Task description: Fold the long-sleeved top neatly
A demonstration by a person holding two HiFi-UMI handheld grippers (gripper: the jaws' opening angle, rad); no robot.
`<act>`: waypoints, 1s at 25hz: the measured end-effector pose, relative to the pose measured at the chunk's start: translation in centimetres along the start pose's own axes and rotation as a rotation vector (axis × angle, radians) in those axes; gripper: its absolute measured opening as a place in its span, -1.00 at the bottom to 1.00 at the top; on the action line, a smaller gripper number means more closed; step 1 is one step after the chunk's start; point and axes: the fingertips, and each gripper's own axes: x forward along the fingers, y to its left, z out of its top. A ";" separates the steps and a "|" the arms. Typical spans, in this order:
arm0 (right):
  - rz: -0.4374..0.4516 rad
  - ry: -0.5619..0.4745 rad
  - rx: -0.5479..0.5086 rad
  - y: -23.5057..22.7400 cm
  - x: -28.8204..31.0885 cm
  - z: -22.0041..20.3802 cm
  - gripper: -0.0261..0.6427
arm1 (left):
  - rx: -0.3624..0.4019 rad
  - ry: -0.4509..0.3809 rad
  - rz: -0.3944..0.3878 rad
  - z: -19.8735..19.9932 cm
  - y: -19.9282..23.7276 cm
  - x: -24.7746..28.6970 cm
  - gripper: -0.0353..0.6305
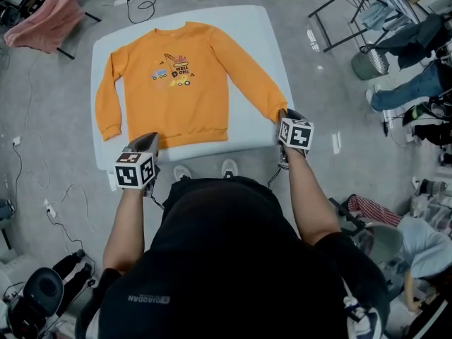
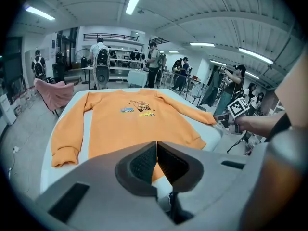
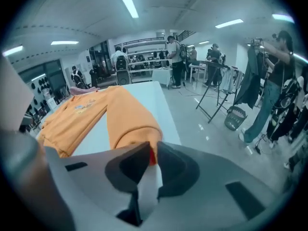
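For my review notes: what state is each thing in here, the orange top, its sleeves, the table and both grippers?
Orange top, spread flat, print side up, unfolded.
Table, white cover, carrying the top.
Left gripper, jaws shut at the hem; a pinch is unclear.
Right gripper, jaws shut on the sleeve cuff.
Other sleeve, flat beside the body.

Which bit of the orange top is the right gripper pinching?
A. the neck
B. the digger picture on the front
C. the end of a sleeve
C: in the right gripper view, the right gripper has the orange sleeve cuff squeezed between its jaws at the table's edge.
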 end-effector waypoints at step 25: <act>0.184 0.005 0.332 -2.4 1.0 -1.2 -0.36 | -0.022 -0.033 0.042 0.8 -3.9 0.2 -0.88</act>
